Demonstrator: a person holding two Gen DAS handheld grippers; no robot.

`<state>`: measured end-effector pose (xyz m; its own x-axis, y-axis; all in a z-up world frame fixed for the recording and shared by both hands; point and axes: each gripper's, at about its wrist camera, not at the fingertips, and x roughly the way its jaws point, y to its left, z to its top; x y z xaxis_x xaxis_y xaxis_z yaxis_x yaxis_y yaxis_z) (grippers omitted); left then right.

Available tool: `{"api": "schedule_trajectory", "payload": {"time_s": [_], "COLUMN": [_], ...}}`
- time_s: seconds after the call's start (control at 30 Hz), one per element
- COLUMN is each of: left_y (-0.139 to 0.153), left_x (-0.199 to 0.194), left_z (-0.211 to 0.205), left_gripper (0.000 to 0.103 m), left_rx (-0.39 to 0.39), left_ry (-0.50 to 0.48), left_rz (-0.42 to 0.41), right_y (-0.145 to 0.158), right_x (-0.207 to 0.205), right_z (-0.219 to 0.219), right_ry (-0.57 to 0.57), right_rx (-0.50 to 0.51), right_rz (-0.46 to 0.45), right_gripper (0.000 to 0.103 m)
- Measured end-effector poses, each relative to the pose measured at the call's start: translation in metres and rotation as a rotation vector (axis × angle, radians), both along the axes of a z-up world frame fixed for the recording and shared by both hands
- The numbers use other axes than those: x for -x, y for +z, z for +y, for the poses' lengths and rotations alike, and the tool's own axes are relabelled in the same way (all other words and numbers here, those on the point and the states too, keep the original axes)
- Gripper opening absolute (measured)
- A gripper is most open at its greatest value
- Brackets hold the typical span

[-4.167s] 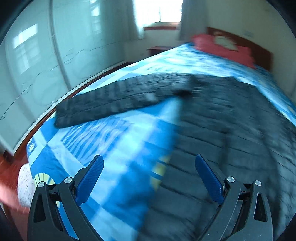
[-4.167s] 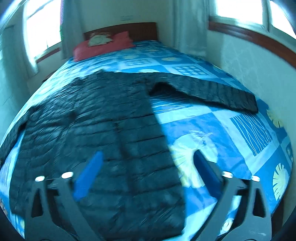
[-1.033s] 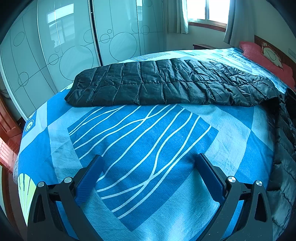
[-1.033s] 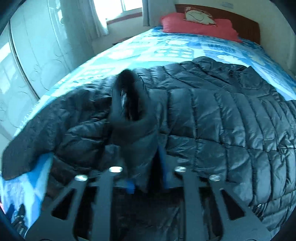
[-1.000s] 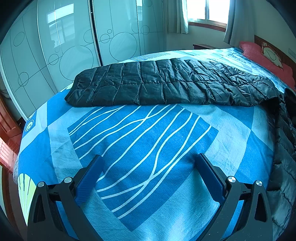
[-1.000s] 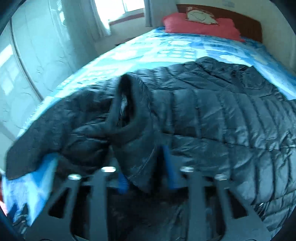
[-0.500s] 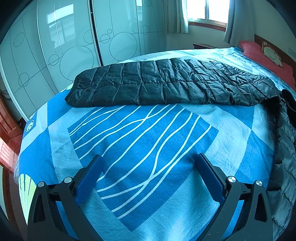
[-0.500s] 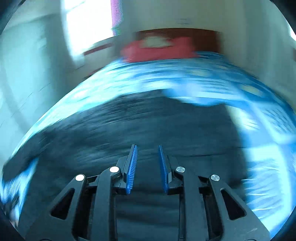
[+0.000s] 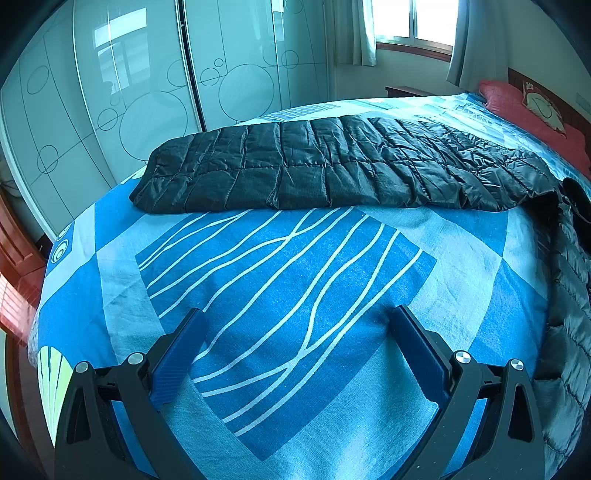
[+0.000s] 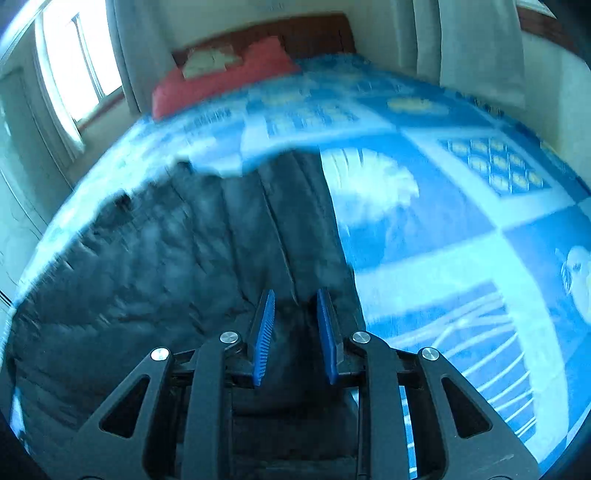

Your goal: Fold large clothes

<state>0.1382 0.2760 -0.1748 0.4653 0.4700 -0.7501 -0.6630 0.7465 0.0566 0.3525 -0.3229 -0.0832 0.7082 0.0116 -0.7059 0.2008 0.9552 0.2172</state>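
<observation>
left gripper (image 9: pixel 295 354) wide open over bedspread (image 9: pixel 295 295); right gripper (image 10: pixel 295 325) opening, empty, above jacket (image 10: pixel 166 258); pillow (image 10: pixel 221 70) beyond

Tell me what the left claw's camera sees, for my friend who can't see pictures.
A black puffy jacket sleeve lies stretched flat across a blue patterned bedspread. The left claw hangs wide open above the bedspread, holding nothing. Behind are frosted wardrobe doors with circle patterns, a window and a red pillow.
</observation>
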Motion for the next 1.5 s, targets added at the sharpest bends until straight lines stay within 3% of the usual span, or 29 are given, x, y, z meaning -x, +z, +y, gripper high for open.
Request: {"api": "schedule_trajectory", "payload": {"time_s": [0.1, 0.2, 0.23, 0.3, 0.43, 0.5, 0.7, 0.8, 0.87, 0.93, 0.97, 1.07, 1.23, 1.5], "left_y": [0.000, 0.000, 0.000, 0.000, 0.000, 0.000, 0.000, 0.000, 0.000, 0.000, 0.000, 0.000, 0.000, 0.000], "left_x": [0.000, 0.000, 0.000, 0.000, 0.000, 0.000, 0.000, 0.000, -0.001, -0.001, -0.001, -0.001, -0.001, -0.001], "left_z": [-0.001, 0.000, 0.000, -0.001, -0.001, -0.001, -0.001, -0.001, -0.001, -0.001, -0.001, -0.001, -0.001, -0.002], "left_gripper": [0.099, 0.099, 0.099, 0.099, 0.099, 0.099, 0.099, 0.099, 0.099, 0.099, 0.099, 0.099, 0.099, 0.099], "left_rx": [-0.003, -0.003, -0.003, -0.003, -0.004, -0.003, -0.003, -0.005, -0.004, -0.002, -0.002, -0.005, -0.002, -0.001], "left_ry": [0.000, 0.000, 0.000, 0.000, 0.000, 0.000, 0.000, 0.000, 0.000, 0.000, 0.000, 0.001, 0.000, 0.001], "left_rz": [0.002, 0.001, 0.001, 0.001, 0.001, 0.002, 0.001, 0.002, 0.002, 0.001, 0.000, 0.001, 0.001, -0.001], "right_y": [-0.005, -0.044, -0.047, -0.036, 0.004, 0.010, -0.037, -0.044, -0.042, -0.029, -0.022, -0.008, -0.026, -0.051], "right_x": [-0.021, -0.046, -0.048, -0.050, -0.059, -0.078, -0.126, -0.127, -0.124, -0.107, -0.088, -0.046, 0.009, 0.010], "right_z": [-0.006, -0.012, -0.011, -0.008, -0.009, -0.009, -0.002, -0.002, -0.001, 0.002, 0.007, 0.026, 0.062, 0.081], "right_ry": [-0.005, -0.002, 0.005, 0.001, -0.018, -0.021, -0.019, -0.020, -0.018, -0.026, -0.028, 0.011, 0.076, 0.077], "right_rx": [-0.009, -0.032, -0.026, -0.007, -0.019, -0.006, 0.035, 0.054, 0.059, 0.038, 0.022, 0.028, 0.045, 0.171], "right_rz": [0.004, 0.116, 0.116, 0.118, 0.009, 0.000, 0.140, 0.134, 0.134, 0.106, 0.064, 0.024, 0.036, 0.076], "right_gripper": [0.030, 0.029, 0.029, 0.029, 0.030, 0.032, 0.034, 0.034, 0.034, 0.043, 0.053, 0.055, 0.060, 0.065]}}
